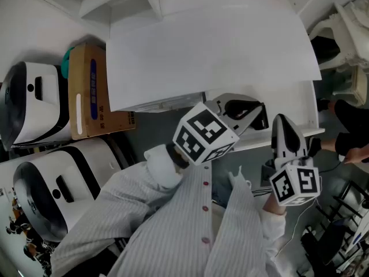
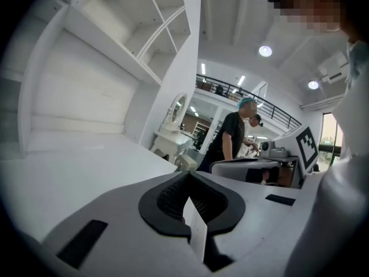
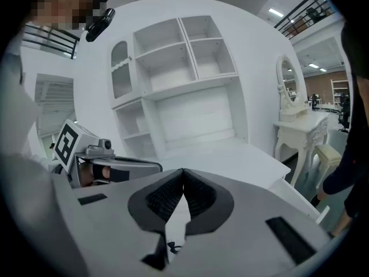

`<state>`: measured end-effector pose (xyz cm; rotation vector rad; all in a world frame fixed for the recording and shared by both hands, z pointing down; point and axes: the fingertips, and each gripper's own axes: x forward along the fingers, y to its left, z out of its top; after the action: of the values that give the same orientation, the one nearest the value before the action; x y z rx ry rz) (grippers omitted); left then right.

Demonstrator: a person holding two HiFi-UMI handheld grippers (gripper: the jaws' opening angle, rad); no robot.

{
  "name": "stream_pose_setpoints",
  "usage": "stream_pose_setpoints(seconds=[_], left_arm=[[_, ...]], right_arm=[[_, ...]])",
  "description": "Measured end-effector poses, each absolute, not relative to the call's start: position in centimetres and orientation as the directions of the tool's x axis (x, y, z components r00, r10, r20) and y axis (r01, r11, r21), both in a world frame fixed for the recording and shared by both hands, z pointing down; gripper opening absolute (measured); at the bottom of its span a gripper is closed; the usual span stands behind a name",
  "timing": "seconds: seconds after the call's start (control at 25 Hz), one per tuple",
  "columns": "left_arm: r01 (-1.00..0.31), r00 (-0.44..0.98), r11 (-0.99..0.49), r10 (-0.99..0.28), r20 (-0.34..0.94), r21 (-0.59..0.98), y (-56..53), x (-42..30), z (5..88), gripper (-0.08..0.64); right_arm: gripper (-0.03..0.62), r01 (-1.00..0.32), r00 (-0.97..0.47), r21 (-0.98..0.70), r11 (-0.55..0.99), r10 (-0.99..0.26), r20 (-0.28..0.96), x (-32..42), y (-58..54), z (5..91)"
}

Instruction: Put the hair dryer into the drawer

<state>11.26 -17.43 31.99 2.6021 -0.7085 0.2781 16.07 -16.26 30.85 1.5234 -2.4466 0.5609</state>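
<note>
No hair dryer shows in any view. My left gripper (image 1: 263, 115) hangs over the front edge of the white desk top (image 1: 213, 51), its marker cube close below my head camera. Its jaws are shut with nothing between them; the left gripper (image 2: 187, 176) looks level across the bare desk. My right gripper (image 1: 283, 121) hovers just right of it, near a narrow white ledge (image 1: 288, 136) under the desk edge. Whether that ledge is the drawer I cannot tell. The right gripper (image 3: 183, 172) has its tips touching and holds nothing.
A white shelf unit (image 3: 173, 68) rises at the back of the desk. Two white-and-black appliances (image 1: 31, 103) (image 1: 55, 183) and a cardboard box (image 1: 92, 91) stand on the floor at left. A white vanity with mirror (image 3: 297, 120) stands to the right. Other people (image 2: 230, 134) stand beyond.
</note>
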Motion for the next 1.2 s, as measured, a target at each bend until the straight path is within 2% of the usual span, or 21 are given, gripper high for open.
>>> stream_pose_setpoints(seconds=[0.48,1.2], left_arm=[[-0.515,0.857,-0.808,-0.474,0.204,0.286,-15.8,9.7,25.9,0.009],[-0.513,0.858,-0.813,-0.482,0.177,0.276,-15.3,8.6,24.5,0.009]], right_arm=[[0.011,-0.871,-0.491,-0.166,0.462,-0.817,0.301,14.6,-15.8,26.8],[0.011,-0.862,-0.507,-0.129,0.491,-0.817,0.275,12.9,-14.8,25.0]])
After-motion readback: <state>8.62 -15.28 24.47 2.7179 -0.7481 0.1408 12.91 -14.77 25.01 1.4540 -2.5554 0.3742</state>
